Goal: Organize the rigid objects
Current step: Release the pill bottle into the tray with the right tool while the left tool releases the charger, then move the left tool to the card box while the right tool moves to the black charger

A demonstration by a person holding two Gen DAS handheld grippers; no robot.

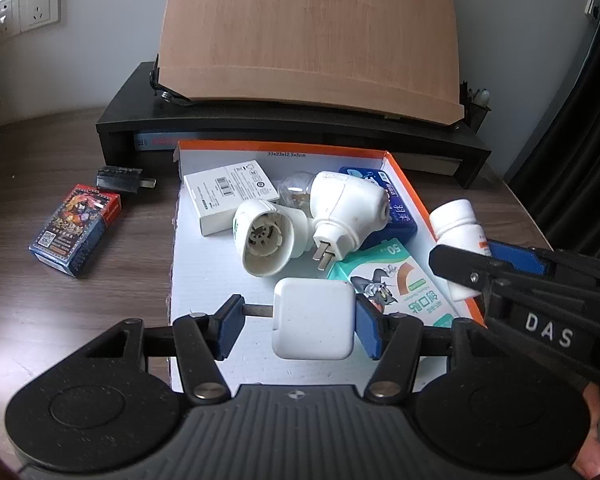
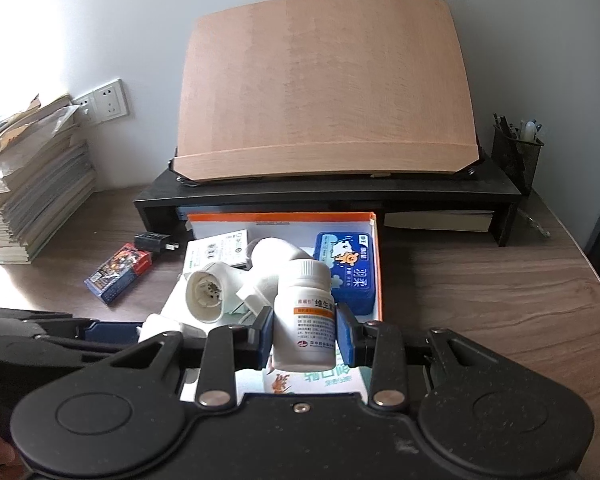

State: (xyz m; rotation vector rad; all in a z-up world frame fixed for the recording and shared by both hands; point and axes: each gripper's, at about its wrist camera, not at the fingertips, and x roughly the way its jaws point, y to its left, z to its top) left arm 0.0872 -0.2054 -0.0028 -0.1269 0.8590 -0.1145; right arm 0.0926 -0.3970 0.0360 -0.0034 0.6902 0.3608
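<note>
Landmark: orange-rimmed box (image 1: 410, 184), white floor, on the wooden desk (image 1: 40, 312).

Left gripper (image 1: 300, 322) at the box's near end; the right pad touches the white square charger (image 1: 314, 318), the left pad meets only its metal prongs, so it pinches the charger lengthwise, just above the box floor. Right gripper (image 2: 305, 334) over the box's near right part; pads pressed on both sides of the white pill bottle (image 2: 306, 312), bottle upright, lifted clear of the cartoon-print carton (image 1: 404, 288) beneath.

Mid-box: two white plug-in vaporizers (image 1: 266, 236), tipped and leaning together. Far end of box: white flat carton (image 1: 230, 196) left, blue tin (image 2: 346, 268) right.

Outside the box, to its left: card deck (image 1: 76, 236) and black plug adapter (image 1: 120, 180), both not yet gathered.

Risks, judged: prong contact is narrow, so the charger may pivot or slip if swung; bottle is smooth and round, may slide out or topple on the uneven pile; the two grippers sit close and could collide; crowding may knock a vaporizer out.
</note>
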